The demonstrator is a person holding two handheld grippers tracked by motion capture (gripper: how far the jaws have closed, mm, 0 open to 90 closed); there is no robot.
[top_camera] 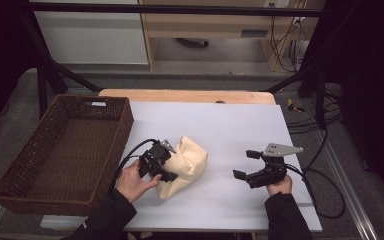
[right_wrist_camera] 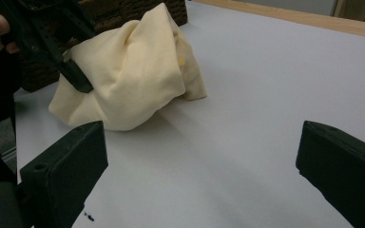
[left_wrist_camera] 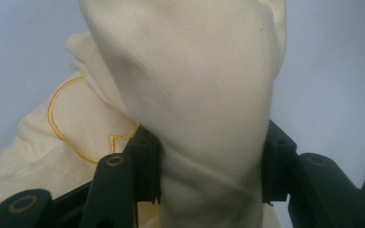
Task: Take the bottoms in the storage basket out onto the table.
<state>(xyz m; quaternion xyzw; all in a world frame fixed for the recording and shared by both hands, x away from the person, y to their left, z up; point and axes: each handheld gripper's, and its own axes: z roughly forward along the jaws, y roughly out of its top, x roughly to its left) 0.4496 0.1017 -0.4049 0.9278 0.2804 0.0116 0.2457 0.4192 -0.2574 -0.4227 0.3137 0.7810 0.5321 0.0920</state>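
Observation:
A bunched cream-yellow cloth (top_camera: 189, 162) lies on the white table sheet (top_camera: 230, 125), left of the middle. My left gripper (top_camera: 167, 162) is at the cloth's left side, shut on a gathered fold. In the left gripper view the fold (left_wrist_camera: 195, 95) rises between the two black jaws, whose pads press it from both sides, and a yellow stitched outline shows on the cloth behind. My right gripper (top_camera: 245, 164) rests to the right, apart from the cloth, open with nothing between its jaws. The right gripper view has the cloth (right_wrist_camera: 128, 71) ahead, with the left gripper (right_wrist_camera: 71, 71) on it.
A dark brown wicker basket (top_camera: 125, 120) stands at the table's left edge, close to the cloth, with nothing showing inside. A wooden strip (top_camera: 180, 95) runs along the far edge. Cables trail off the table's right side (top_camera: 325, 190). Bare white sheet separates the two grippers.

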